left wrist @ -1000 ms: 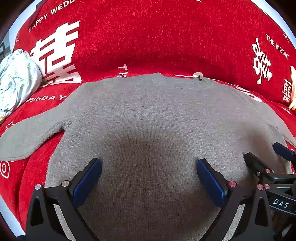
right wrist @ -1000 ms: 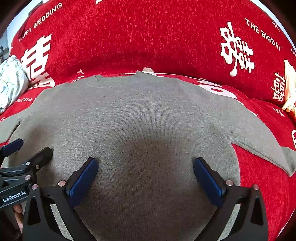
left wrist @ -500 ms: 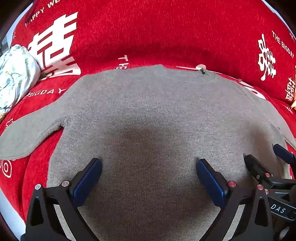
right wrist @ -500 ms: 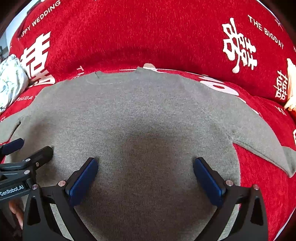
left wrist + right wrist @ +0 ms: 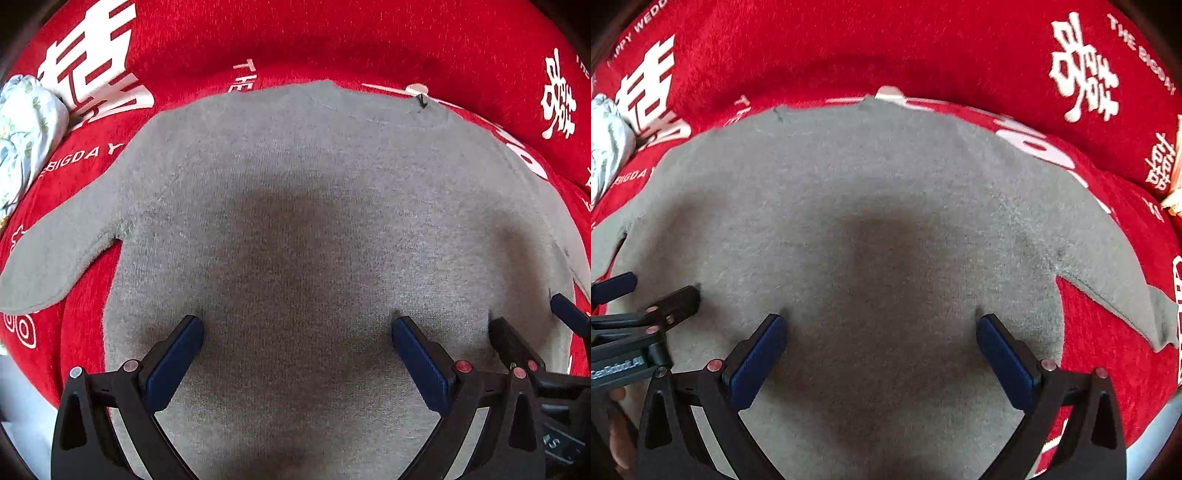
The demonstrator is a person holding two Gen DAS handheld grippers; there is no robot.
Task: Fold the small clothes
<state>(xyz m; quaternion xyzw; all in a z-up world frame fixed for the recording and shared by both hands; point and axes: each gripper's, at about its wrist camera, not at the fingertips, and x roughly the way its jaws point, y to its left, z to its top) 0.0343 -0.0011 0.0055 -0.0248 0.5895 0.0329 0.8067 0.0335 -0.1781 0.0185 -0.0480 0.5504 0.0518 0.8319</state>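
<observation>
Left gripper (image 5: 297, 328) and right gripper (image 5: 881, 326) both stood spread wide, empty, low over the grey sweater (image 5: 314, 229), contact unclear. Sweater lay flat on the red printed cover (image 5: 332, 37); hem cut off below. Beyond, a floral bundle (image 5: 26, 129), partly cropped.

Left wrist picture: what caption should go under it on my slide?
Open left claw poised over a grey sweater spread flat on a red blanket.
</observation>
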